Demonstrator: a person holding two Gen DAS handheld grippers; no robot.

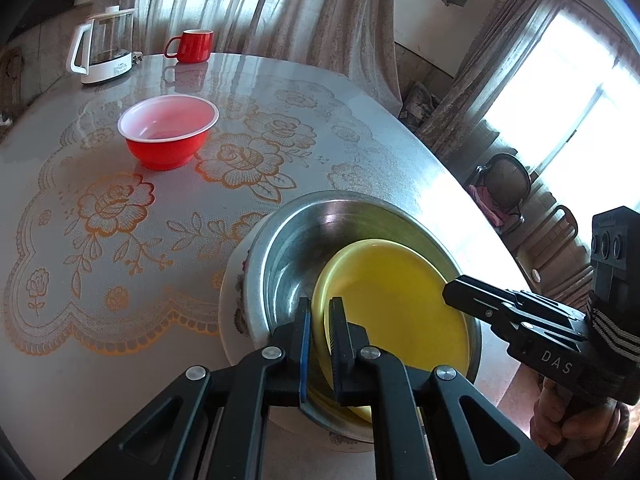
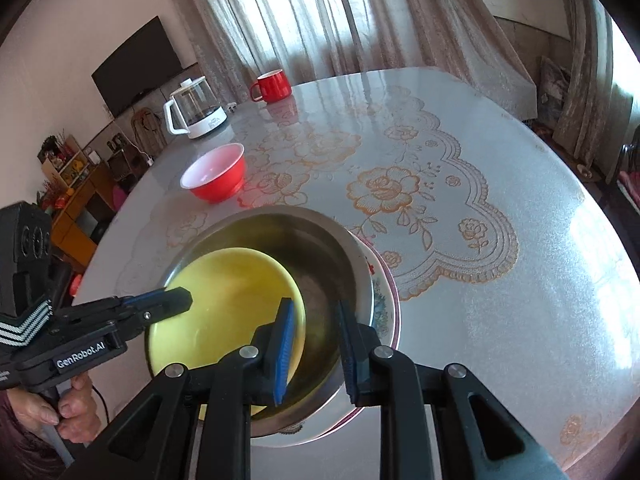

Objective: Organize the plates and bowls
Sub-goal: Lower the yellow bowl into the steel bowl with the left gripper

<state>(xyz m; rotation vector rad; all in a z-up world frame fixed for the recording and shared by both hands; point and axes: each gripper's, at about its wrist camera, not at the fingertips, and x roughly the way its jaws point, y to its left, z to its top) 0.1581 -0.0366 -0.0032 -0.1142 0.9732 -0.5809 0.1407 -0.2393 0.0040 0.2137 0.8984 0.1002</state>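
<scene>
Nearest your left camera, at 6 o'clock, the left gripper (image 1: 319, 320) is clenched on the near rim of the yellow plate (image 1: 394, 300), one pad on each face of the rim. That plate lies tilted inside the steel bowl (image 1: 288, 248), which itself sits on a floral plate (image 1: 231, 312) on the table (image 1: 80, 360). Your right gripper (image 2: 316, 344) is released: in the right wrist view its blue fingers (image 2: 283, 344) stand apart, one over the plate's right edge and the other near the steel bowl's wall, pressing on neither as far as can be seen. A red bowl (image 1: 168, 132) stands alone toward 11 o'clock, well apart from the stack; a red mug (image 1: 194, 46) and a glass kettle (image 1: 106, 46) stand at the far edge, near 12 o'clock. Judged from this layout, the step in hand is seating the yellow plate in the stack. The next move probably calls for you to let the plate settle flat, release the left grip, then reach to 11 o'clock for the red bowl. Lift clear gently, since the tilted plate may slide against the steel.
</scene>
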